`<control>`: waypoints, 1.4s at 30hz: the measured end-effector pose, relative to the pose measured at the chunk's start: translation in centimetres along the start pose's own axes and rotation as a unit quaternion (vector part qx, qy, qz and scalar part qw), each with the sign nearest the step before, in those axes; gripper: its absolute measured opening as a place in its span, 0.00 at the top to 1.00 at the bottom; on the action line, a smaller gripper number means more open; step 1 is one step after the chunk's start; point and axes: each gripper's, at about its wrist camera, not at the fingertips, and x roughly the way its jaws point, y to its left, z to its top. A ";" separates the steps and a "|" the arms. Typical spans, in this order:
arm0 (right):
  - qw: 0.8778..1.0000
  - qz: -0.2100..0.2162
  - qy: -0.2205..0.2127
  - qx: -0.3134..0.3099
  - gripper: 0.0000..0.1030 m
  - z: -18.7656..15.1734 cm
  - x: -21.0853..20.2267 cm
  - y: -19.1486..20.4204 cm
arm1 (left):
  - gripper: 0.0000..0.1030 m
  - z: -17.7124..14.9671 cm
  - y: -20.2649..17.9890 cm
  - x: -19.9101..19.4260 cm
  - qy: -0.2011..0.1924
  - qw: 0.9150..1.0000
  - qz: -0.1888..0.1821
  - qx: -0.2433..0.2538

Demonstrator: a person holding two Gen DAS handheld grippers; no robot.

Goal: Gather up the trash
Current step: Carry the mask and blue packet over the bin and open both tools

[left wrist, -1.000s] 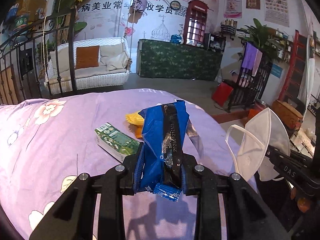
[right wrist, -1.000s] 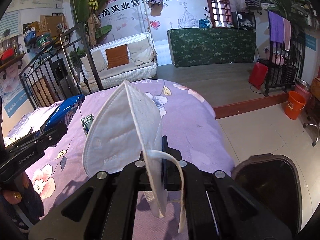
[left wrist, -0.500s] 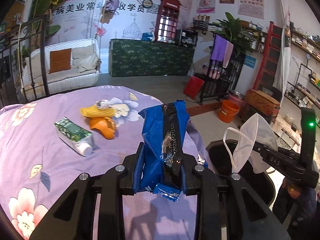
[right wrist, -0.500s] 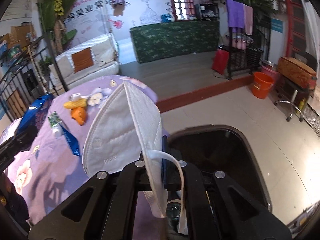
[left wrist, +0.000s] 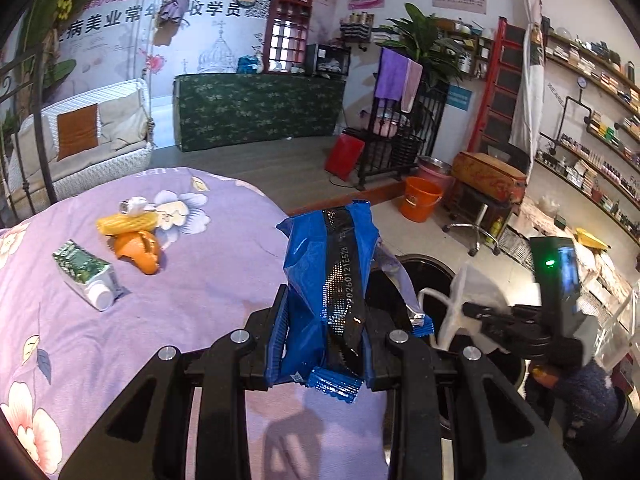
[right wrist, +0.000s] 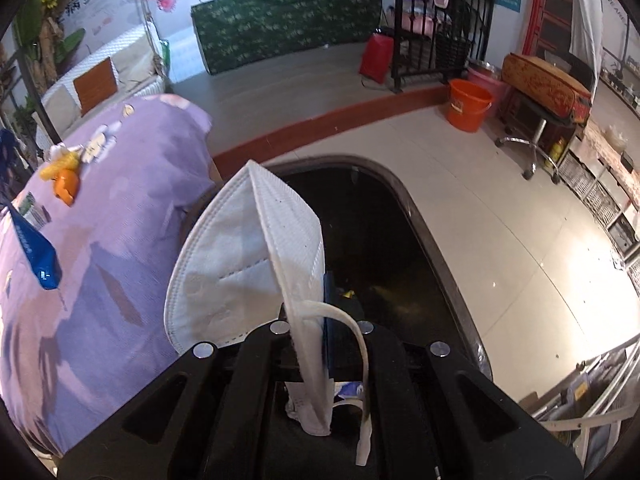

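Trash run — both claws loaded, beside the bin.

Table point(left wrist: 100, 360), purple floral cloth: carries a green carton point(left wrist: 86, 274) lying on its side, orange peel point(left wrist: 138, 250) just beyond it, and a yellow corn cob point(left wrist: 128, 224) touching the peel. Bin point(right wrist: 444, 272), black, open-topped, on the floor against the table's edge; some litter shows dimly inside. Left claw point(left wrist: 322, 344) clamps a blue wrapper point(left wrist: 328, 280), held upright at the table's edge next to the bin. Right claw point(right wrist: 320, 344) — closed tight on a white mask point(right wrist: 244, 256), folded, ear loop dangling, held directly over the bin's mouth. Orange bucket point(right wrist: 468, 106) stands well apart on the floor.
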 end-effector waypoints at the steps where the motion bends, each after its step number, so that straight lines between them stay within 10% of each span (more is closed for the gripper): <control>1: 1.000 -0.006 0.009 -0.001 0.96 -0.4 0.6 -0.1 | 0.71 -0.1 -0.3 0.2 0.003 1.000 -0.003 0.003; 6: 0.998 -0.033 0.057 -0.011 0.89 -1.9 3.2 -0.5 | 0.71 -0.6 -1.8 1.1 0.017 1.000 -0.015 0.016; 10: 0.996 -0.061 0.068 0.002 0.37 -2.8 4.0 -1.6 | 0.71 -1.0 -2.8 2.0 0.030 0.999 -0.027 0.025; 27: 0.986 -0.114 -0.065 0.106 0.30 -1.2 -3.8 -7.7 | 0.71 -3.1 -9.3 7.8 0.098 0.988 -0.090 0.077; 42: 0.979 -0.125 -0.081 0.140 0.29 -1.3 -5.1 -10.2 | 0.57 -5.6 -13.7 13.6 0.182 0.969 -0.106 0.127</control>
